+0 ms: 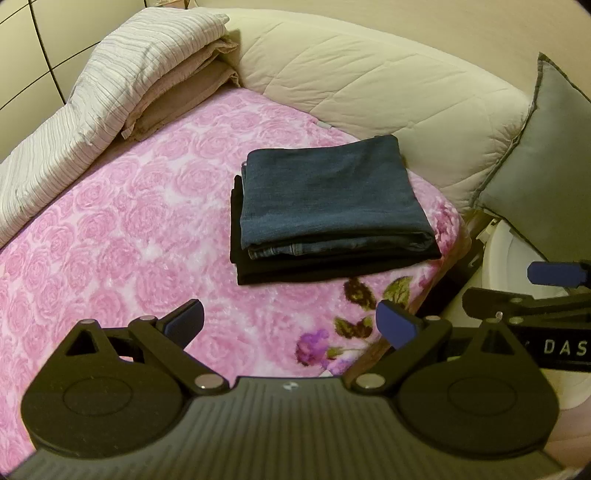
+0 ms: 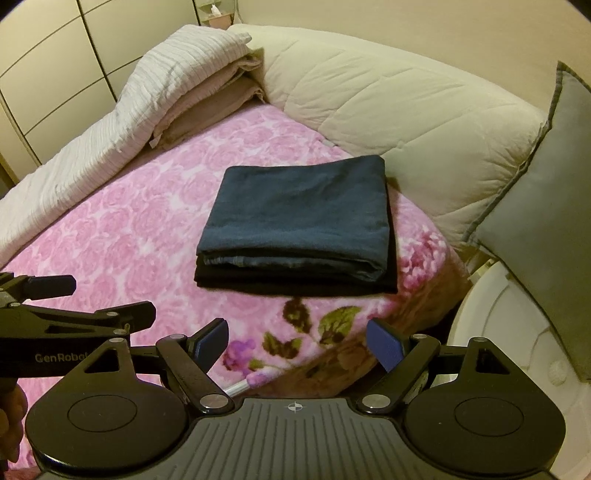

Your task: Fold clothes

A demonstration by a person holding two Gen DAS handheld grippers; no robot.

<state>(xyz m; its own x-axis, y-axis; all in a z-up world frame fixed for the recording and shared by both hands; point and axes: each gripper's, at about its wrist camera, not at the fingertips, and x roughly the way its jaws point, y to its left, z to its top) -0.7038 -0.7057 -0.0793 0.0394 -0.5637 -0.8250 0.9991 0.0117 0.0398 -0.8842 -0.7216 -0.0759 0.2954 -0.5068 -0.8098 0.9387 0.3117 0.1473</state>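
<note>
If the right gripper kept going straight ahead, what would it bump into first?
Probably the pink blanket just ahead of the open right gripper, and beyond it the folded jeans lying on a black garment. Depth is hard to judge.

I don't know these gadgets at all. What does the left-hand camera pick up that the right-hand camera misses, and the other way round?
Only the left wrist view shows the black garment jutting out along the stack's left side, and the right gripper entering from the right.

Only the right wrist view shows a shelf with small items in the far corner, a hand at the lower left, and the left gripper entering from the left.

Both show the folded jeans on top of the stack, the pink rose blanket, the cream quilt, a grey cushion and open jaws.
</note>
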